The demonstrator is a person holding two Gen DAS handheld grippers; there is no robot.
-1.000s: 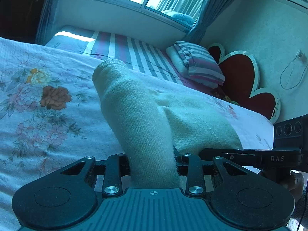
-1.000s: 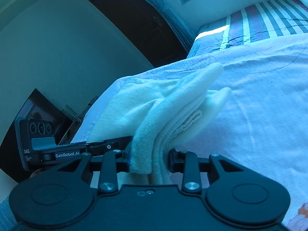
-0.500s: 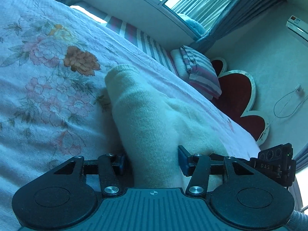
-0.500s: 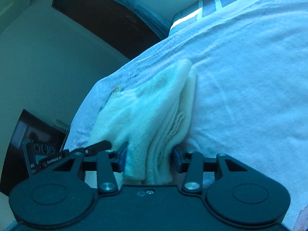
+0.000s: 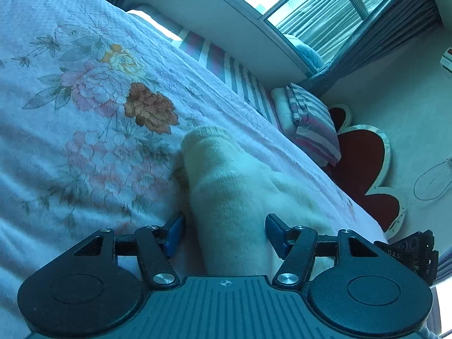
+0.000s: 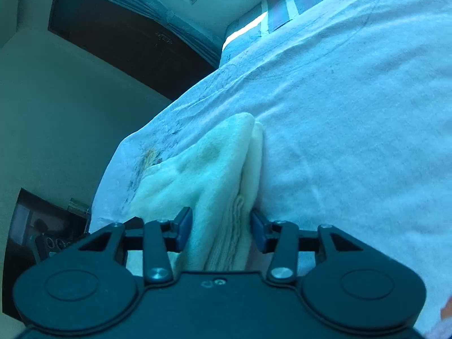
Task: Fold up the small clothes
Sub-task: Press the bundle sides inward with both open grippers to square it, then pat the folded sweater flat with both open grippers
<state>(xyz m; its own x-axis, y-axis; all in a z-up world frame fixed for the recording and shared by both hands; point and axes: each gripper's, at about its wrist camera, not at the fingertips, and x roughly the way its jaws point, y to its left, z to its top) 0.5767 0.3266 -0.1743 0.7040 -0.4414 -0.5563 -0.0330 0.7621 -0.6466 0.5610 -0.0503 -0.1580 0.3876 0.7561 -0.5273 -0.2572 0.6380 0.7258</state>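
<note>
The cream garment (image 5: 231, 197) is laid on the flowered bedspread (image 5: 84, 141) between the just-opened jaws of the left gripper (image 5: 224, 233) and the right gripper (image 6: 221, 230), gripped by neither.

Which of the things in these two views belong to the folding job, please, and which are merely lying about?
Job: cream knit garment, left gripper, right gripper.
Lying about: floral bedspread, striped pillow, heart-shaped cushion.

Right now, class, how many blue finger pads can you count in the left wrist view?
2: one pad left of the cream knit garment, one pad right of it, neither pressing it.
</note>
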